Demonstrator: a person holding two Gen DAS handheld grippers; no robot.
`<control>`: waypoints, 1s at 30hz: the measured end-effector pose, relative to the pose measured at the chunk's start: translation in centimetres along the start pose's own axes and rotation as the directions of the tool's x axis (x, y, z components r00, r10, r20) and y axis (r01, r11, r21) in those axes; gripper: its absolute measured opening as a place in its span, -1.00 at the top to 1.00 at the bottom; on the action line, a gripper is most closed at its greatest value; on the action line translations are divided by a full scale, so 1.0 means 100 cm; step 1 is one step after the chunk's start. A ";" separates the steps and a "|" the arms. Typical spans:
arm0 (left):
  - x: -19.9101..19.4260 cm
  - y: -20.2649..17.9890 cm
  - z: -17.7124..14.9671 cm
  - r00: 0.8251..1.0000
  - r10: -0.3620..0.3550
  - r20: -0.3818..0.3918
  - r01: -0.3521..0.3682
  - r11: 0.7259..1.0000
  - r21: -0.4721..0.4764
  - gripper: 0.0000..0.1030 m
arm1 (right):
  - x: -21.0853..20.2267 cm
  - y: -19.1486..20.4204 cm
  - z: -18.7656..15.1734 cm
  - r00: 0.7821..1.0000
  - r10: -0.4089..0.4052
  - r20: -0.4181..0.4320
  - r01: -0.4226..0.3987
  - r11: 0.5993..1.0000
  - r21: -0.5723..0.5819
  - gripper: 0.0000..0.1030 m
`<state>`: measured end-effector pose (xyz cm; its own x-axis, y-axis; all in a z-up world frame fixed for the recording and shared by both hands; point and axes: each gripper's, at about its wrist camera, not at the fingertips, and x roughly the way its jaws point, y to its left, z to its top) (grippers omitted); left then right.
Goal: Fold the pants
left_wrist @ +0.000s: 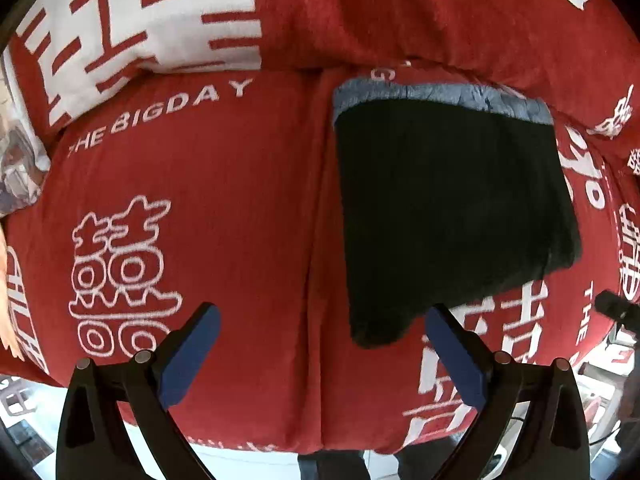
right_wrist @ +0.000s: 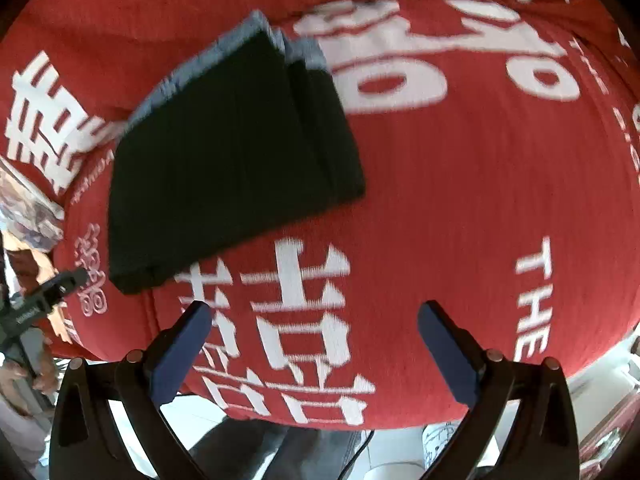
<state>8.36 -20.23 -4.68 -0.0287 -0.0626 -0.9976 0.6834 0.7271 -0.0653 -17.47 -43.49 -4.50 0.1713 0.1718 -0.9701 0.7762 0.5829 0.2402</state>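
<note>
The black pants (left_wrist: 448, 208) lie folded into a compact rectangle on the red bedspread (left_wrist: 208, 208), with a grey waistband (left_wrist: 432, 94) along the far edge. My left gripper (left_wrist: 322, 320) is open and empty, hovering just in front of the pants' near left corner. In the right wrist view the folded pants (right_wrist: 224, 160) lie up and to the left, stacked in layers. My right gripper (right_wrist: 314, 316) is open and empty above the bedspread (right_wrist: 460, 200), to the right of the pants. The left gripper's tip (right_wrist: 60, 284) shows at the left edge.
The red bedspread with white characters and lettering covers the bed. A red and white pillow (left_wrist: 132, 28) lies at the far left. The bed's near edge drops to a pale tiled floor (left_wrist: 248, 464). The other gripper's tip (left_wrist: 614, 304) shows at the right.
</note>
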 end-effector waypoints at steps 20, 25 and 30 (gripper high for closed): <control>0.029 -0.025 0.032 0.998 0.009 -0.067 -0.008 1.000 0.020 -0.99 | 0.022 -0.025 0.062 0.991 0.128 -0.044 -0.128 0.992 -0.007 -0.99; 0.038 -0.025 0.038 0.997 -0.030 -0.066 0.031 0.999 0.014 -0.99 | 0.035 -0.020 0.074 0.978 0.194 -0.080 -0.197 0.980 -0.027 -0.99; 0.045 -0.010 0.051 0.993 -0.111 -0.037 0.111 0.994 -0.011 -0.99 | 0.049 -0.015 0.086 0.964 0.245 -0.104 -0.250 0.967 -0.038 -0.99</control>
<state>11.23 -24.69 -8.96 -0.1313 -0.1183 -0.9843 0.6678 0.7232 -0.1760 -12.63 -50.35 -9.90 0.2923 0.3915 -0.8726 0.6851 0.5509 0.4766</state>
